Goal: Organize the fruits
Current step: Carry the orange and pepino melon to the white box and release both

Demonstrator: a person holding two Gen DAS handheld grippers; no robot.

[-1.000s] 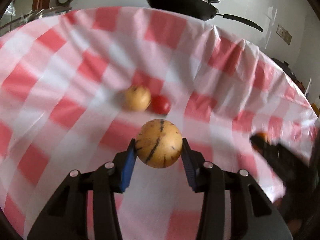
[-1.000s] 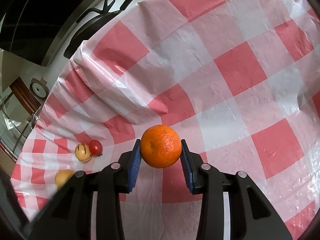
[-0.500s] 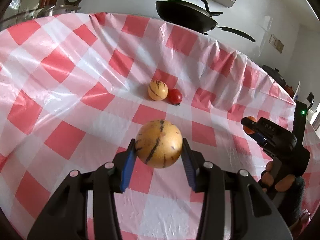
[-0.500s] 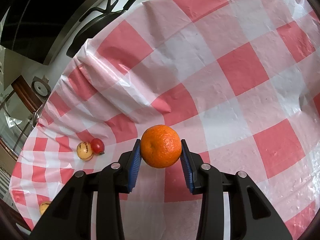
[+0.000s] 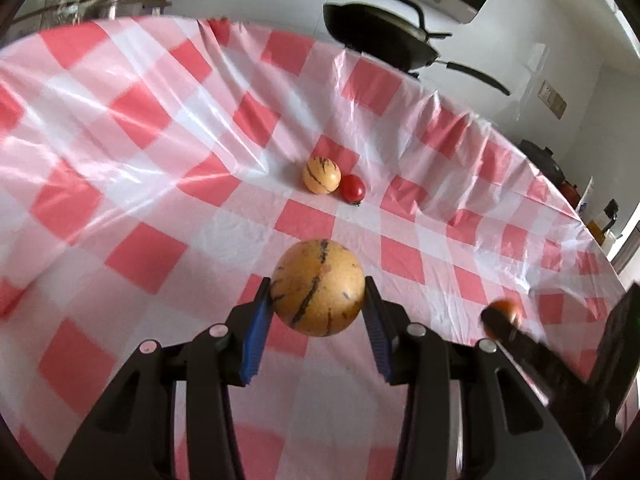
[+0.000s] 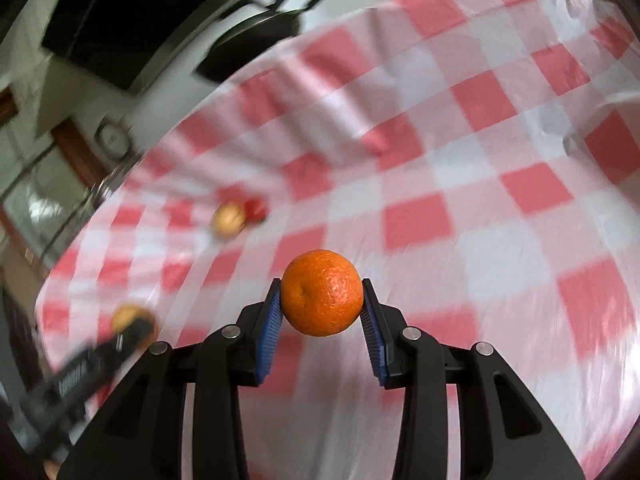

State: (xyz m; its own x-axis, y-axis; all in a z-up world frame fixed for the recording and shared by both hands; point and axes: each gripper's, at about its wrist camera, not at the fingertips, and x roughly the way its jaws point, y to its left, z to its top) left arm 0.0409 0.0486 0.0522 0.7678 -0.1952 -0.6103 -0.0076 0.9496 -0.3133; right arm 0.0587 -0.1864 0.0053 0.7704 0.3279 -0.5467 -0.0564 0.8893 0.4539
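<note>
We find each wrist view looking forward and downward along its own fingers, close above the checked tablecloth (image 5: 168,184). Both face the far pan (image 5: 380,36), and both share the small striped fruit (image 5: 321,176) beside the tomato (image 5: 352,188).

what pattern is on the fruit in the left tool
Tan-yellow skin with dark streaks, on the striped fruit; clearest in the left wrist view.
</note>
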